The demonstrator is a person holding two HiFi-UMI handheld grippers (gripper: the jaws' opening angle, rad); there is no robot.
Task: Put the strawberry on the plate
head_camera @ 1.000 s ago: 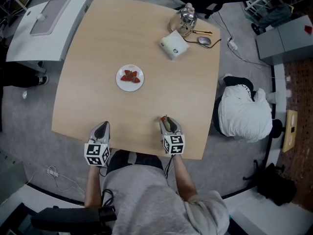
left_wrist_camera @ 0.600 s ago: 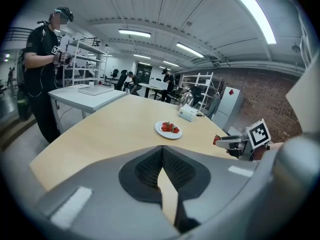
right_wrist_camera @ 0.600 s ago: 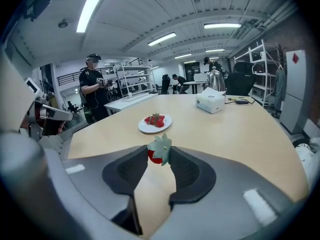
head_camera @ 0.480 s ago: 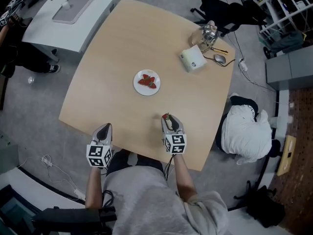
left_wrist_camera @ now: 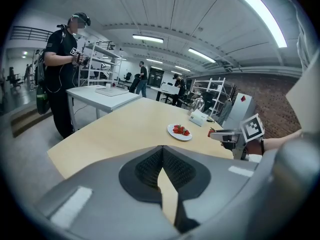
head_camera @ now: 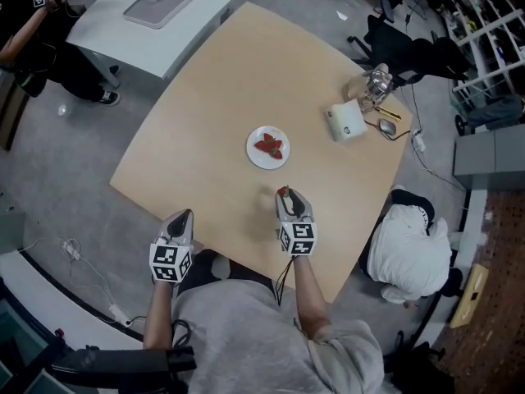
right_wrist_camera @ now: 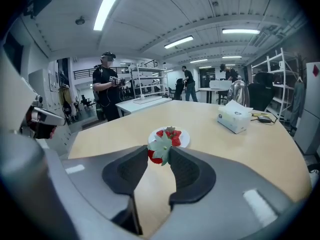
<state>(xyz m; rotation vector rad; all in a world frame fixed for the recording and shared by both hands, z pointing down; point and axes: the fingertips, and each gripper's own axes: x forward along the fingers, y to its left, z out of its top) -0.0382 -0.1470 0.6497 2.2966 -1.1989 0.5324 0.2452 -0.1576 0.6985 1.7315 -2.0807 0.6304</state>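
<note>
Right gripper [head_camera: 284, 193] pinches a strawberry [right_wrist_camera: 159, 151] at its jaw tips, the leafy cap facing the camera; it is held over the table [head_camera: 213, 80], a little in from the near edge. White plate [head_camera: 253, 156] lies near the table's middle, just beyond the held strawberry and apart from it; a few strawberries [head_camera: 270, 145] already lie on it. Left gripper [head_camera: 184, 214] is at the near edge, its jaw tips pressed together with nothing between. Tissue box [head_camera: 344, 122], glass kettle [head_camera: 371, 84] and computer mouse [head_camera: 387, 127] sit at the far right corner.
</note>
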